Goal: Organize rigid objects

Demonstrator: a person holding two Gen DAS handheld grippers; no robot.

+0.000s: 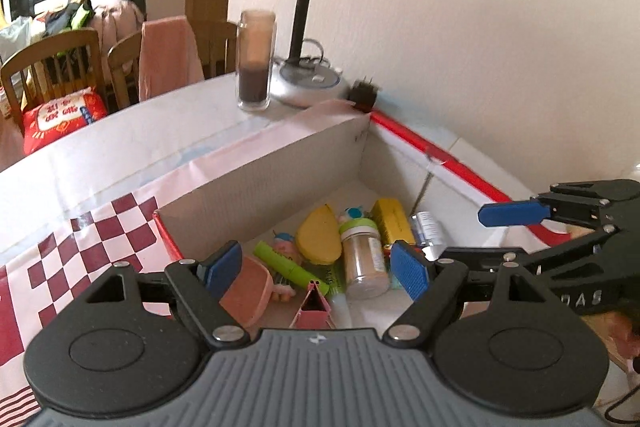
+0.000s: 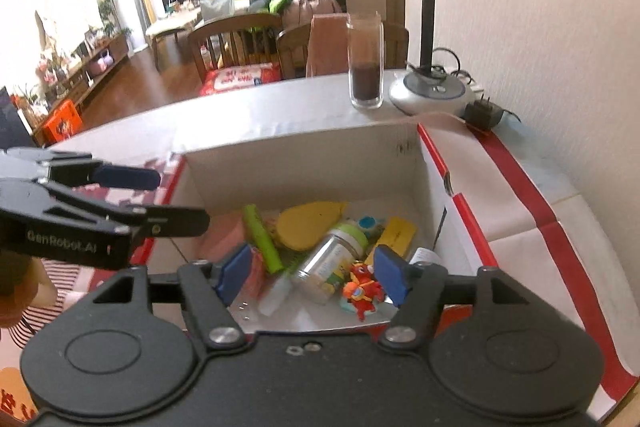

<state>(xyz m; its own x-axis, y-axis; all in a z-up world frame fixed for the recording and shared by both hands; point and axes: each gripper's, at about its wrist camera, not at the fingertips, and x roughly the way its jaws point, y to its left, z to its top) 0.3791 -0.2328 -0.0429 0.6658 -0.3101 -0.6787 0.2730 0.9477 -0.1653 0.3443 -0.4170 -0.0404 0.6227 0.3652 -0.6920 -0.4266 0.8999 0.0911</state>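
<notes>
Toys [image 2: 362, 289] in box [image 2: 304, 163] (grippers apart)

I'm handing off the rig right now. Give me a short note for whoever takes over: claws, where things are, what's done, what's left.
Left claw: open, empty, above the box.
Right claw: open, nothing between the pads, above the box.
Cardboard box: holds the jar, red toy figure, green tube, yellow pieces and pink items.
Done: those items are boxed.
Left: no loose items in view; check outside the frame.

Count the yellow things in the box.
2: a rounded yellow case mid-box beside the jar, and a yellow block toward the far corner. More may lie hidden under the pile.
</notes>
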